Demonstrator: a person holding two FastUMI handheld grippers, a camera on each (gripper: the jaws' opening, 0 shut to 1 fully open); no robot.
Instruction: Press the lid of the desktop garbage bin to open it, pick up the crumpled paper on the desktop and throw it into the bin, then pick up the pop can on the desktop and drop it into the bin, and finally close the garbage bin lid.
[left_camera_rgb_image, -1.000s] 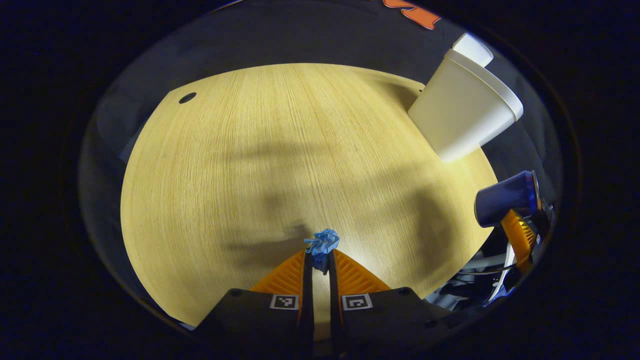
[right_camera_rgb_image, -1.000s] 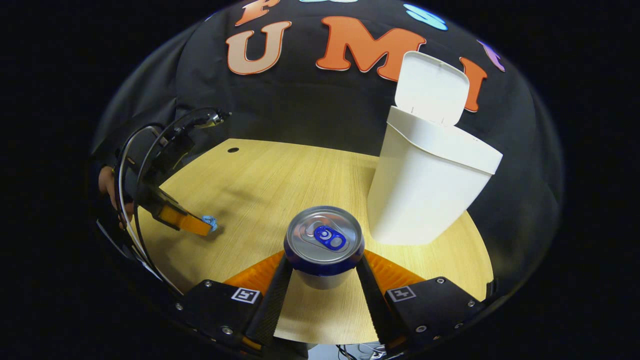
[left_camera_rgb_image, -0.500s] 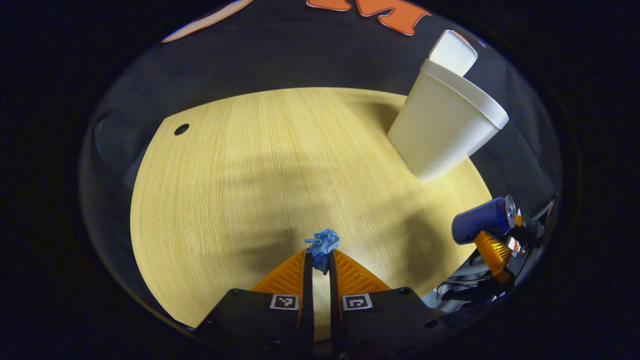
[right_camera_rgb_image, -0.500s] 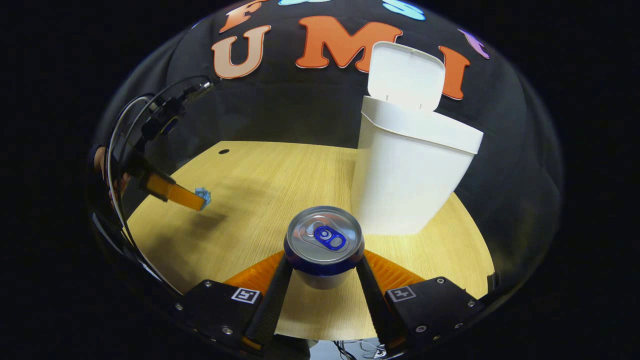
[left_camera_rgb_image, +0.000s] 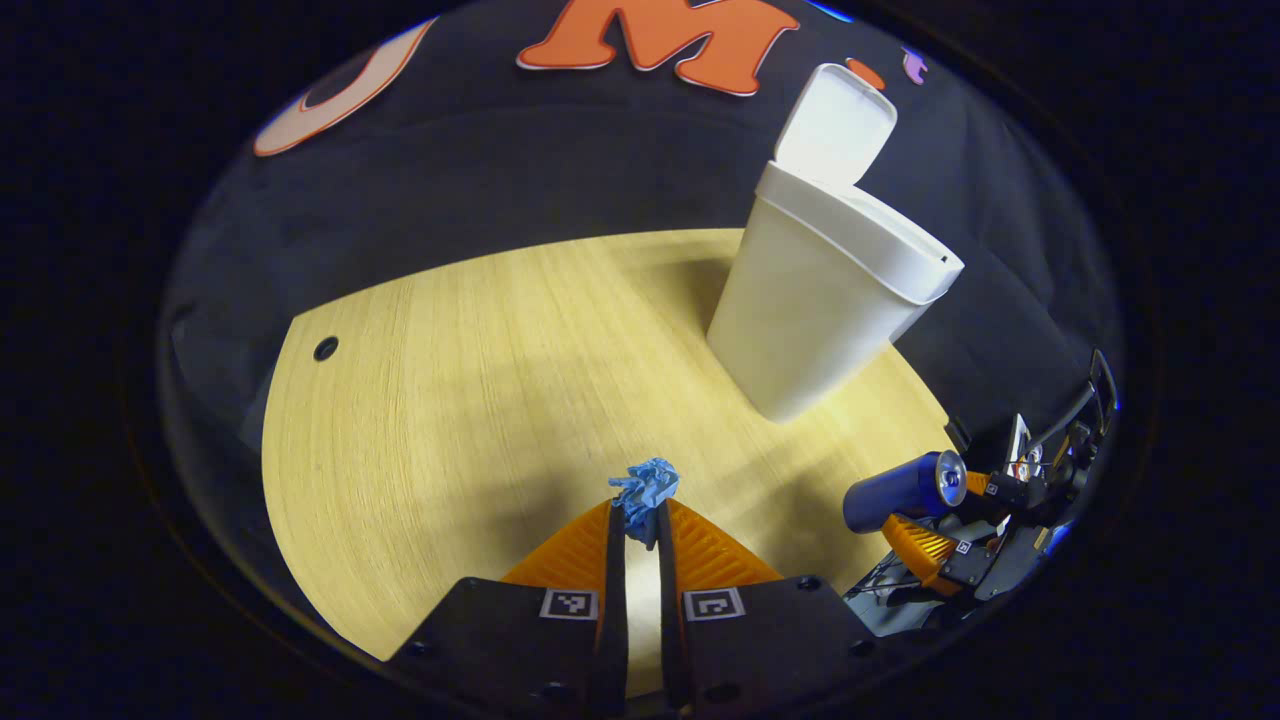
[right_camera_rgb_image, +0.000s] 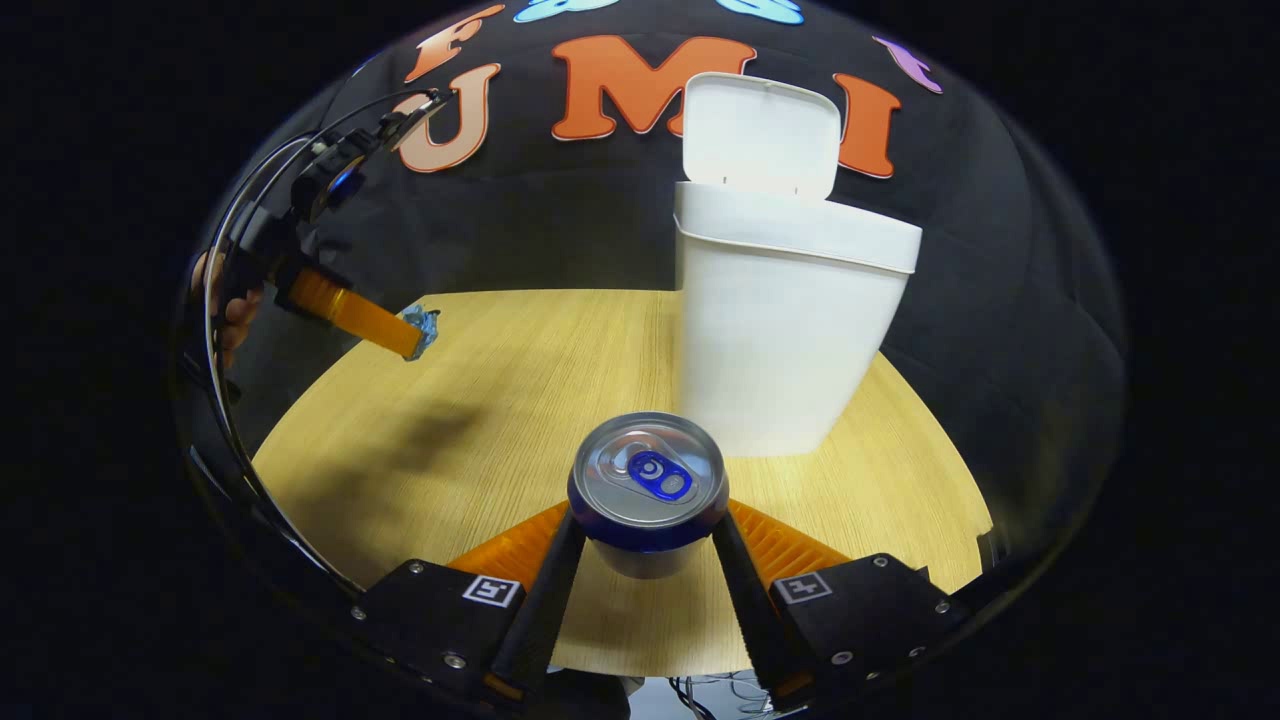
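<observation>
Left gripper view: left gripper clenched on blue paper, held above the near part of the desk. Wide bare wood ahead and to the left, out to the curved far edge and a cable hole near the left corner. White bin upright toward the far right, lid tipped up and back, mouth unobstructed. Right gripper low at the right past the desk edge, grasping a blue can.

Right gripper view: fingers pressed on both sides of the can, top upward, blue tab, no readable writing. Bin straight ahead, just beyond the can, lid up. Paper pinched in the left gripper far left, lifted off the desk. Square markers on both grippers, not legible as text.
</observation>
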